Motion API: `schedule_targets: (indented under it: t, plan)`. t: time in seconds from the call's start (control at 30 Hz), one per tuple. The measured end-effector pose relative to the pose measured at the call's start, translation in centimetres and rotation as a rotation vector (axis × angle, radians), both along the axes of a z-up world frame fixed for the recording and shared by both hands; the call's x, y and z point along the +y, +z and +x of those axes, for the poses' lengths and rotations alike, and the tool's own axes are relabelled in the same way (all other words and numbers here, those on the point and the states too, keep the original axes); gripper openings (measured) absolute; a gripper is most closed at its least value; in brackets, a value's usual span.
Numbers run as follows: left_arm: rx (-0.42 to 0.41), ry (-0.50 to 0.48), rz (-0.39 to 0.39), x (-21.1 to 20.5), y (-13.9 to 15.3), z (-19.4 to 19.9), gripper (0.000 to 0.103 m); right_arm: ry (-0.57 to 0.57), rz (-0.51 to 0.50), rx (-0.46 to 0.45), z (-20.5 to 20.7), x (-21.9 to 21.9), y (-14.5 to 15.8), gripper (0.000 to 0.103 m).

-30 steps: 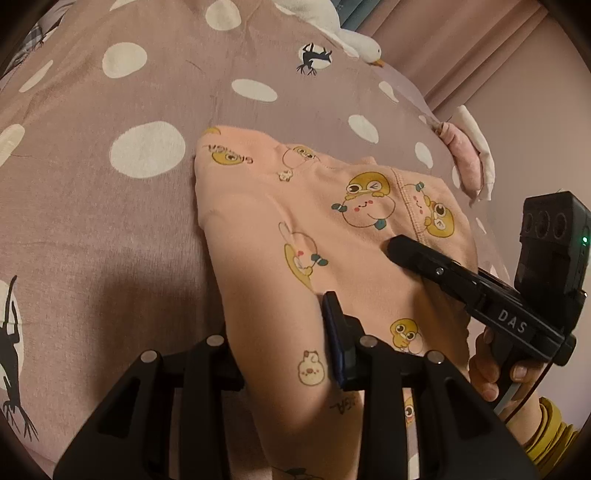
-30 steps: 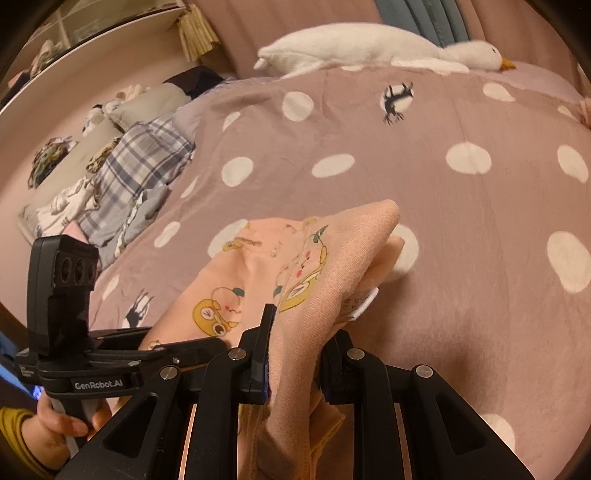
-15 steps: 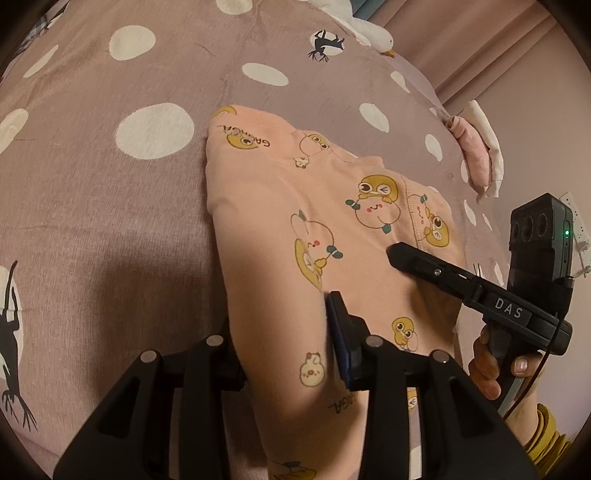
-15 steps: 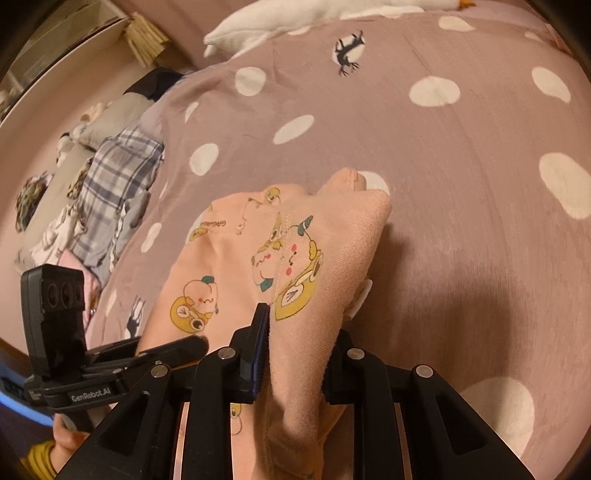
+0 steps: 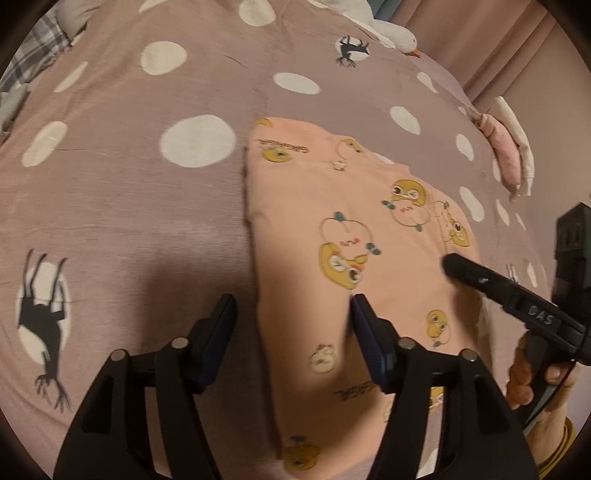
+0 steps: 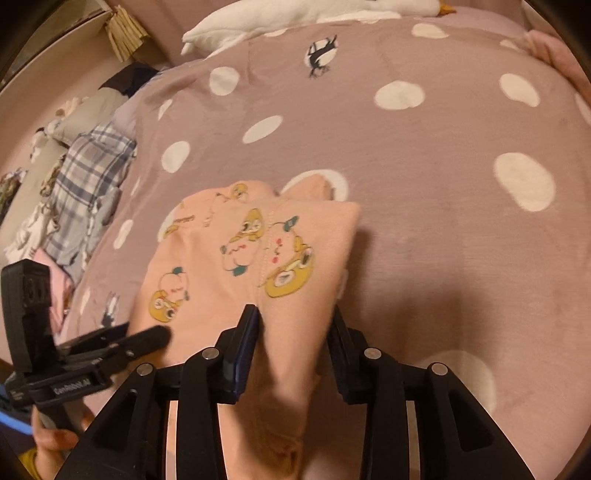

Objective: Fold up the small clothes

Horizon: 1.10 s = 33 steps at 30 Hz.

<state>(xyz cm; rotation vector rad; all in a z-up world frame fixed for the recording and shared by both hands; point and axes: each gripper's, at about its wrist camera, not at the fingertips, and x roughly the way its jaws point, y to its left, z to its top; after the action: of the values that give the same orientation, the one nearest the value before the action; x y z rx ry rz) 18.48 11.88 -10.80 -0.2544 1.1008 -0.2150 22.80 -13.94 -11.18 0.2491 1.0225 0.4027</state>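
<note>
The left gripper [image 5: 291, 314] stands with its jaws spread, having just been opening, the pink garment [image 5: 343, 266] lying loose between them: the garment's left fold sits clear of the left pad, while the right finger rests on the cloth without pinching it. The right gripper [image 6: 293, 325] has likewise just been parting its jaws; the garment's right-hand fold [image 6: 295, 332] fills the gap between its pads, and whether they still press on it cannot be told. The garment, printed with yellow cartoon ducks, lies folded lengthwise and flat on the mauve polka-dot bedspread [image 5: 129, 206], toward its near edge. A person's hand [image 5: 532, 376] with a mustard cuff grips the right gripper's handle at the bedspread's near right side. Toward the far edge lies a white goose plush [image 6: 295, 18]. A folded pink-and-white cloth [image 5: 506, 155] rests at the far right edge, and plaid fabric [image 6: 85, 177] is heaped beyond the left edge.
</note>
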Motion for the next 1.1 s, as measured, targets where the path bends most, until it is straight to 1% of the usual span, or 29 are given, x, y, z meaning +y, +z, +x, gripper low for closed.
schedule_targets:
  t: [0.13,0.2,0.27,0.37,0.5,0.53,0.63,0.67,0.77,0.8,0.87,0.9,0.97,1.03,1.1]
  plan:
    - [-0.011,0.020,0.043,0.6,0.1,-0.6,0.074,-0.034,-0.053,-0.076,-1.2,-0.5,1.2,0.035]
    - [-0.026,0.029,0.076,0.6,0.3,-1.1,0.077,-0.026,-0.057,-0.118,-1.8,-0.4,1.9,0.035]
    - [-0.054,0.040,0.119,0.5,0.7,-1.7,0.078,0.017,-0.043,-0.178,-2.9,0.0,2.8,0.035]
    - [-0.096,0.060,0.178,0.3,1.2,-3.0,0.081,0.085,-0.038,-0.241,-4.4,1.1,3.6,0.035]
    - [-0.138,0.060,0.222,-0.3,1.7,-4.6,0.082,0.155,-0.046,-0.267,-5.7,2.5,3.6,0.033]
    - [-0.153,0.056,0.222,-0.5,2.0,-5.0,0.082,0.163,-0.055,-0.268,-5.9,2.7,3.5,0.032]
    - [-0.184,-0.002,0.143,-1.1,2.4,-6.1,0.082,0.177,-0.063,-0.262,-6.4,3.1,3.0,0.031]
    - [-0.186,-0.022,0.128,-1.5,2.3,-6.4,0.082,0.176,-0.063,-0.258,-6.6,3.1,2.9,0.031]
    - [-0.161,-0.063,0.141,-2.7,1.2,-6.5,0.082,0.167,-0.065,-0.222,-6.8,2.9,1.8,0.031]
    - [-0.143,-0.071,0.142,-2.9,0.7,-6.4,0.082,0.161,-0.067,-0.211,-6.9,2.9,1.5,0.031]
    - [-0.083,-0.084,0.151,-3.1,-1.1,-6.0,0.082,0.142,-0.062,-0.149,-6.2,2.4,0.1,0.031]
    - [-0.067,-0.083,0.150,-3.1,-1.7,-6.0,0.082,0.131,-0.056,-0.126,-6.2,2.1,-0.3,0.031]
    - [-0.078,-0.084,0.149,-2.9,-1.7,-6.3,0.082,0.110,-0.021,-0.076,-5.8,1.3,-1.2,0.029]
    - [-0.082,-0.081,0.154,-2.7,-1.3,-6.7,0.082,0.101,-0.005,-0.076,-6.1,1.0,-0.9,0.029]
    - [-0.084,-0.073,0.153,-2.4,-0.9,-7.3,0.082,0.102,-0.014,-0.082,-6.6,0.9,-0.4,0.029]
